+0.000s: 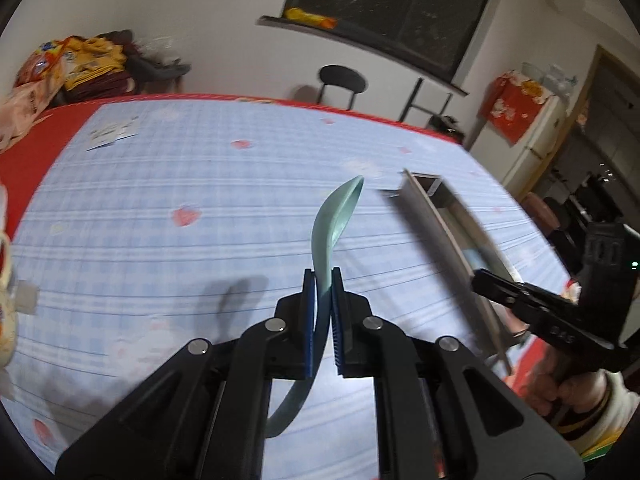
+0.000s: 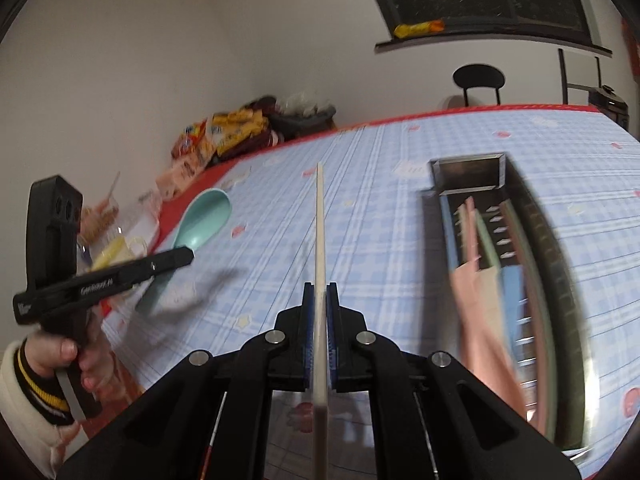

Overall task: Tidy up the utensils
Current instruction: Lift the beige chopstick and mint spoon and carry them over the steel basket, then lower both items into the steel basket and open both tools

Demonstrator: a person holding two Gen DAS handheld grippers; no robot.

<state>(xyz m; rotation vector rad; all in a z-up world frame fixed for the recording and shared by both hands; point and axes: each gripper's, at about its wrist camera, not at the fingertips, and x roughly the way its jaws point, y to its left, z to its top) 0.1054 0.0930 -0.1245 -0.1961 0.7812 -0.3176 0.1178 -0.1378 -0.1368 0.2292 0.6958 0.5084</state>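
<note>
Left tool (image 1: 323, 276) clamped on teal spoon (image 1: 334, 216) handle, bowl raised over checked table (image 1: 180, 168), right tool (image 2: 320, 290) clamped on cream flat utensil (image 2: 320, 220), edge-on, metal tray (image 2: 532, 216) at its right holding pastel utensils (image 2: 480, 264)

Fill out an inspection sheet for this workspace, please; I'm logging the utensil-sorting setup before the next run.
Surface: table under a blue checked cloth, red edge.
Job's things: teal spoon and flat beige utensil, both held; metal tray with several utensils inside.
Clutter: snack bags and cups at the table's far edge.
Grippers: left gripper shut on the spoon; right gripper shut on the beige utensil.
Cables: nothing seen.
Surroundings: black chair, dark window, white wall.
</note>
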